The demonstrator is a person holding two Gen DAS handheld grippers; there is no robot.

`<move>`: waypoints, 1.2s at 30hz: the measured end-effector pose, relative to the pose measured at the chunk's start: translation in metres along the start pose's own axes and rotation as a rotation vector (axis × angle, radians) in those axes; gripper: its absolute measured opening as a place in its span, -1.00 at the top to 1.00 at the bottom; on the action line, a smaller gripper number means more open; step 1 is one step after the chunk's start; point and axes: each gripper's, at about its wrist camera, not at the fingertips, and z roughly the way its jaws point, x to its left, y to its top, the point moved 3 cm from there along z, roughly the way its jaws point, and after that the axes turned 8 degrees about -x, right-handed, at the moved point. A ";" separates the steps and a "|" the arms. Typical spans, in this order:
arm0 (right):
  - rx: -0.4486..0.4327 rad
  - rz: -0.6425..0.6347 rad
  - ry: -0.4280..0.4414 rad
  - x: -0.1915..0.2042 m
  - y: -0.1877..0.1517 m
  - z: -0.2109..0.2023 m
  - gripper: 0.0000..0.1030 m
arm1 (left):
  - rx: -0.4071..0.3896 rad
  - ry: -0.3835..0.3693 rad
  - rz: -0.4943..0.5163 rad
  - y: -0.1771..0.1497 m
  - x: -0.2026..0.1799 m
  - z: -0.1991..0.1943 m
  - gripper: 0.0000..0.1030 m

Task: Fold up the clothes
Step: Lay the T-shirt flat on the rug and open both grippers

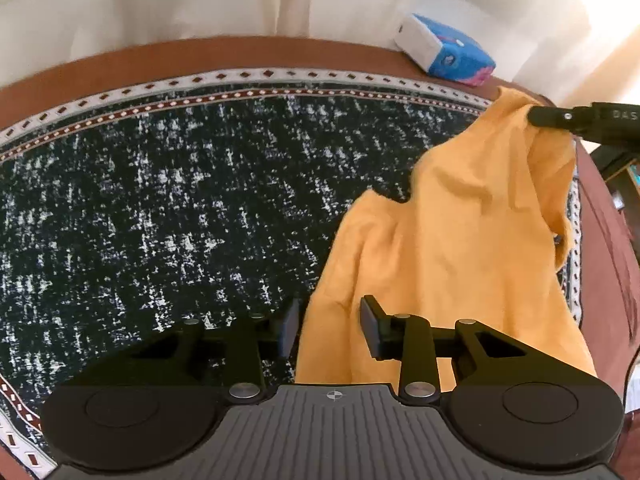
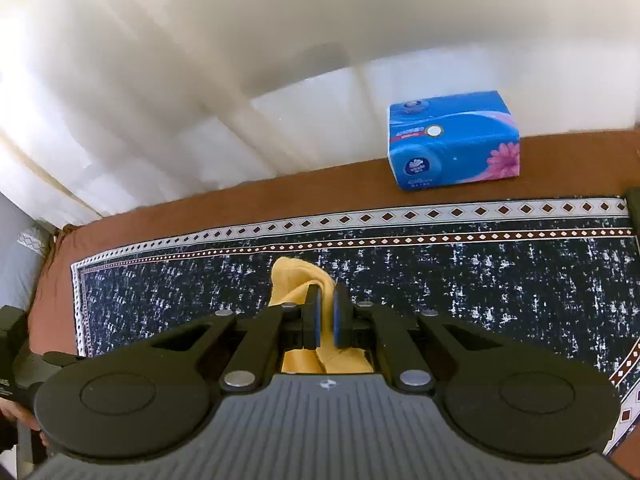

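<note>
Yellow garment (image 1: 452,240) on speckled dark mat (image 1: 160,208), brown surface (image 2: 320,184), pale curtains (image 2: 200,60)

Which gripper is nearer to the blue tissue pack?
Right. The right gripper, holding the yellow cloth, is nearer to the tissue pack; the left gripper is farther back.

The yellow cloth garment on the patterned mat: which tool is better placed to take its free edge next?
Probably the left tool: it is open right at the yellow cloth garment's loose near edge. The right tool is already shut on another part.
</note>
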 end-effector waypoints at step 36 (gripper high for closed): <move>-0.167 -0.148 0.103 0.095 0.028 -0.119 0.87 | -0.525 -0.001 -0.124 0.055 0.024 -0.176 1.00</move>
